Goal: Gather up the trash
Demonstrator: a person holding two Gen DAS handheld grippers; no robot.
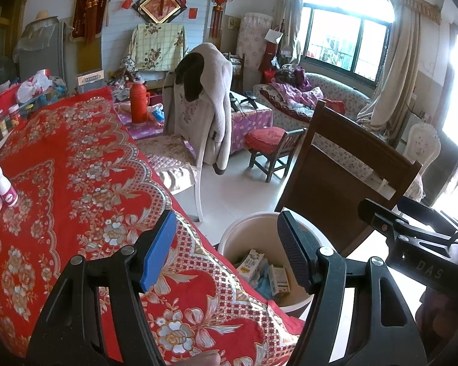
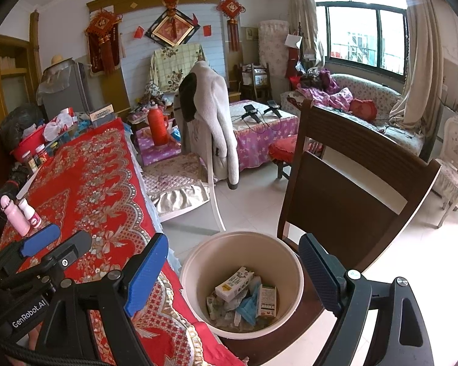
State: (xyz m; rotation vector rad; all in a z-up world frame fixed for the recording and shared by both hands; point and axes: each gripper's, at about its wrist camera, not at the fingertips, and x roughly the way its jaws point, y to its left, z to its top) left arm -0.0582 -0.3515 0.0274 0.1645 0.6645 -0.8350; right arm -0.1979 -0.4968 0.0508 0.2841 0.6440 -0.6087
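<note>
A cream bin [image 2: 290, 254] stands on the seat of a dark wooden chair [image 2: 351, 201] beside the table. It holds a milk carton [image 2: 233, 283], a small printed box [image 2: 267, 300] and crumpled blue trash [image 2: 248, 305]. My right gripper [image 2: 233, 274] hangs open over the bin with nothing between its pads. My left gripper [image 1: 226, 253] is also open and empty, above the table's edge next to the bin [image 1: 244, 222]. A pink bottle [image 2: 13, 213] and a white bottle with a red label [image 2: 30, 212] stand upright on the red tablecloth [image 2: 91, 177], beyond the left gripper [image 2: 56, 244].
A pale chair draped with a beige coat [image 2: 216, 116] stands past the table's far corner. On the table's far end are jars, a red basin and bags [image 2: 45, 134]. A red thermos [image 2: 157, 125], a small stool with a red cushion [image 1: 270, 138] and a sofa [image 2: 375, 106] lie farther back.
</note>
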